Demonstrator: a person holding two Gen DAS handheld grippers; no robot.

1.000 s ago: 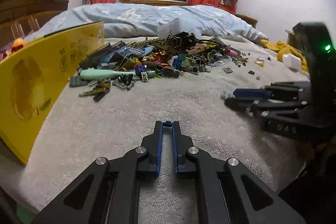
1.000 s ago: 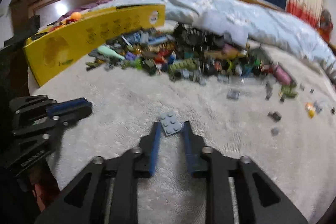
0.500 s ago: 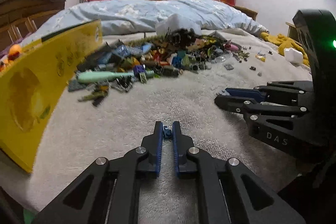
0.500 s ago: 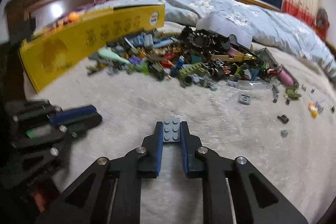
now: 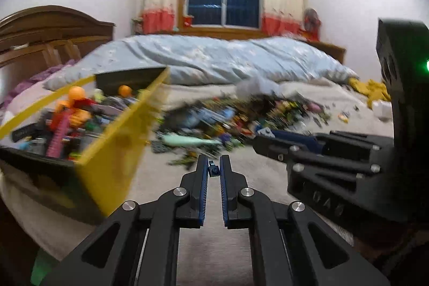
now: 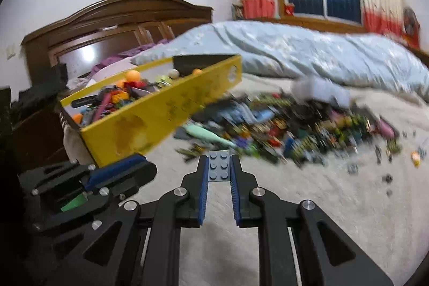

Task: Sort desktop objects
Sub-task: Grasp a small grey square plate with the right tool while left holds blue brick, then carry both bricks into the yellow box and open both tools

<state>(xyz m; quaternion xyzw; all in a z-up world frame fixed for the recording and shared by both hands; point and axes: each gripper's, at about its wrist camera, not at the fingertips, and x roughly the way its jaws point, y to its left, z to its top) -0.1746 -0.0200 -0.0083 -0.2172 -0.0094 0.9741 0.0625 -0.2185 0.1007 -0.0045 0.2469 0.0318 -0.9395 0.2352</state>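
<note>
My left gripper [image 5: 213, 165] is shut on a small blue brick piece [image 5: 213, 170] and is raised above the bed cover. My right gripper [image 6: 219, 165] is shut on a flat grey studded plate [image 6: 219, 169], also raised. A yellow box [image 5: 112, 152] full of toys stands at the left; it also shows in the right wrist view [image 6: 161, 114]. A blurred pile of mixed bricks [image 6: 295, 125] lies ahead on the cover. The right gripper shows at the right of the left wrist view [image 5: 257, 144], and the left gripper shows at the lower left of the right wrist view [image 6: 144, 168].
A mint-green toy [image 6: 206, 134] lies at the pile's near edge. Small loose pieces [image 6: 386, 178] are scattered at the right. A blue duvet [image 5: 228, 60] lies behind the pile. A wooden headboard [image 6: 112, 18] stands at the left.
Both grippers have lifted up from the cover with their pieces, and the view now looks down into the yellow box. The right gripper closed on the grey plate.
</note>
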